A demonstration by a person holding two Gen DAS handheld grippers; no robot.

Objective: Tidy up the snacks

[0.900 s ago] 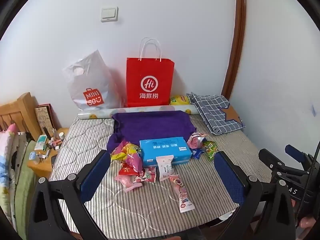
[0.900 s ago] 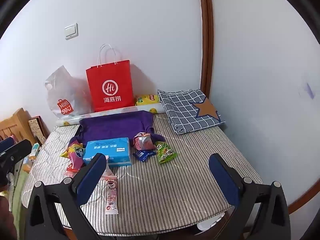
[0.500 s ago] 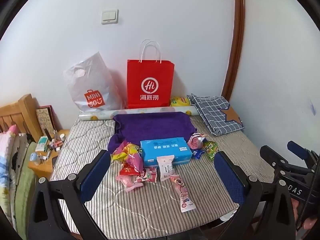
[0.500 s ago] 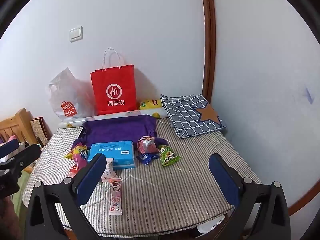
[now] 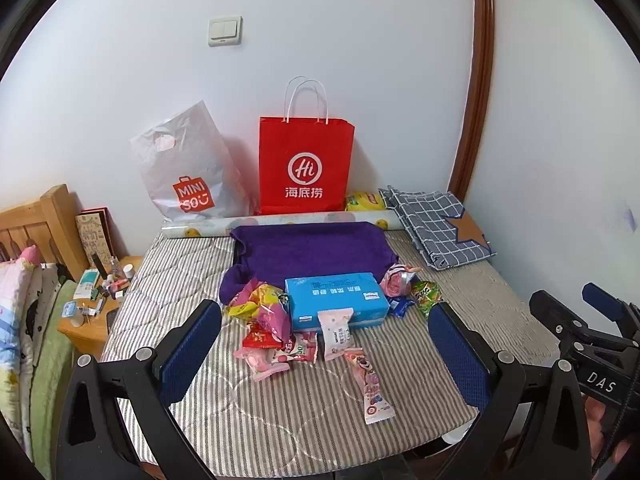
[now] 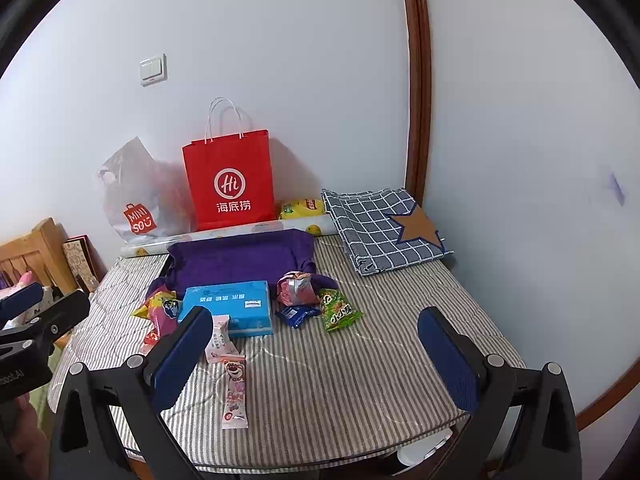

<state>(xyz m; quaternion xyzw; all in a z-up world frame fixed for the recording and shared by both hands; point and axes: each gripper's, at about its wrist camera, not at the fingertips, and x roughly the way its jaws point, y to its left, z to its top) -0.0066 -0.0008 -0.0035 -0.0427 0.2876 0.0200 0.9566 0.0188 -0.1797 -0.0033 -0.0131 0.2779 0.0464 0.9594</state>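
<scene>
Both claws hang spread and empty, left gripper (image 5: 326, 350), right gripper (image 6: 316, 354), short of the flat blue cardboard box (image 5: 334, 298). Crinkly snack packets (image 5: 264, 312) crowd its left, front and right; overlapping wrappers could snag, dragging neighbours along.

Each of the 2 fisheye views looks forward and slightly downward between its own wide-spread jaws, from just off the near edge of the striped table (image 5: 280, 420). The left wrist view frames the blue box (image 5: 334, 298) centred between its jaws; the right wrist view has the same blue box (image 6: 228, 306) beyond its left jaw. Both share the tabletop, the red paper bag (image 5: 306, 164) (image 6: 230, 178) and the back wall. Each view catches the other gripper at its edge: right gripper (image 5: 576, 316), left gripper (image 6: 44, 306).
</scene>
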